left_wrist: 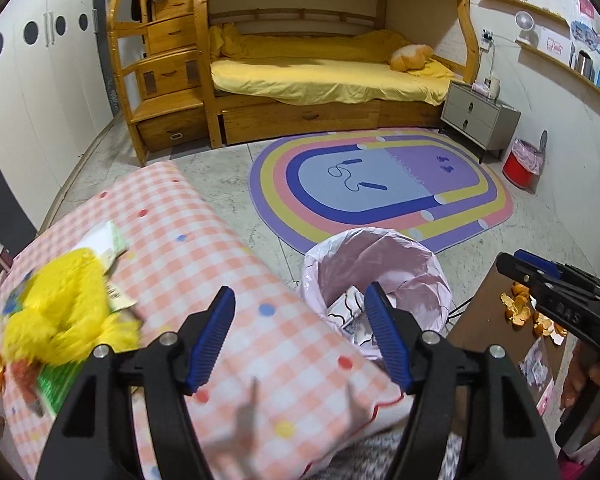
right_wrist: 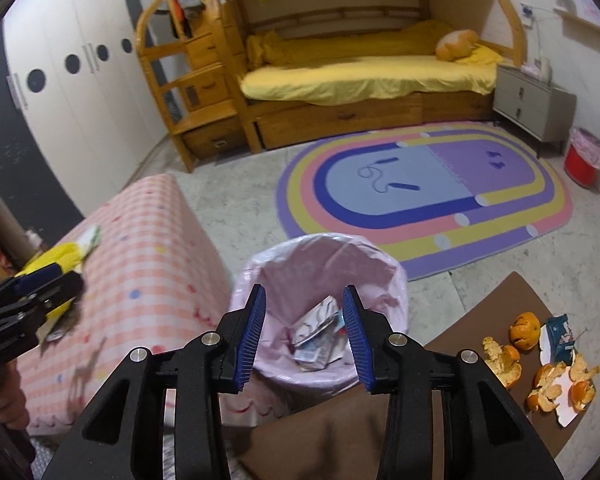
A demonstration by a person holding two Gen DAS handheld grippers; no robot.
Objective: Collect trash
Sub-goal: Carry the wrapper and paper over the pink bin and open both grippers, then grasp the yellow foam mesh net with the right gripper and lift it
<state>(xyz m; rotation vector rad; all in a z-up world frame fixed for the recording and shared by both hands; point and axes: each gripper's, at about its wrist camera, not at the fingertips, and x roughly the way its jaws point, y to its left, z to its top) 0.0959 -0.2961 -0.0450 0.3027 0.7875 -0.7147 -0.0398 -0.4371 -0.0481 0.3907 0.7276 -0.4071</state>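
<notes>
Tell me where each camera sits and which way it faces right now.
Left wrist: sits on the left tongs, angled down over the checked cushion toward the bin; the right tongs and a hand show at right.
Right wrist: sits on the right tongs, open above the bin; the left tongs show at left, orange peels at right.
Shared: bin, cushion, rug, bunk bed.

Left claw [left_wrist: 300, 312] open, empty; right claw [right_wrist: 305, 312] open, empty
</notes>
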